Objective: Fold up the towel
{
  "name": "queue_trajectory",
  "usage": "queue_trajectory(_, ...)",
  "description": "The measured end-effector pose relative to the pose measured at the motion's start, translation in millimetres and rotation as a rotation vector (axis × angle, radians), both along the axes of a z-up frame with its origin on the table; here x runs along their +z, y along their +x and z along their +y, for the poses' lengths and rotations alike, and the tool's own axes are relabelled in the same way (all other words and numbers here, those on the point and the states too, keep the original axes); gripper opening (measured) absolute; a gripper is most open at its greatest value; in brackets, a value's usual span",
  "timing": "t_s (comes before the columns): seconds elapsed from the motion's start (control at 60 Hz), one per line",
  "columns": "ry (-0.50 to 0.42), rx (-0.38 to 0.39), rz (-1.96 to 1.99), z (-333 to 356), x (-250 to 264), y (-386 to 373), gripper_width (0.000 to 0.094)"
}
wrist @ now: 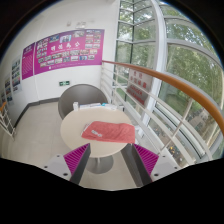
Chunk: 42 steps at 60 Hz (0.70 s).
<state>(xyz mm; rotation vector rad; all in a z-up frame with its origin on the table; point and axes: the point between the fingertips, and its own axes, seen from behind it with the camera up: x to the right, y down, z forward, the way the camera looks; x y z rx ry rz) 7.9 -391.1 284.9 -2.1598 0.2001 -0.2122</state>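
Note:
A pink towel (110, 131) lies rumpled on a round white table (80, 133), toward its right side. My gripper (109, 160) is open and empty, its two fingers with magenta pads (78, 157) spread wide above the table's near edge. The towel lies just beyond the fingers, apart from them.
A grey chair (80, 98) stands behind the table. A curved wooden handrail (170, 85) with glass panels runs along the right, with tall windows beyond. A white wall with pink posters (65, 50) stands at the back. Light floor surrounds the table.

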Motion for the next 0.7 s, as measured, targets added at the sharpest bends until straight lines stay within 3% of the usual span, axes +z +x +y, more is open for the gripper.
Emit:
queue_trajectory(0.233,-0.072,0.057,0.035,28,-52,-43,0.0853)
queue_trajectory(0.5,-0.056,0.162,0.025,185,-151,-102,0.0855)
queue_trajectory(0.7,-0.097,0.102,0.008,313,-230,-100,0.0852)
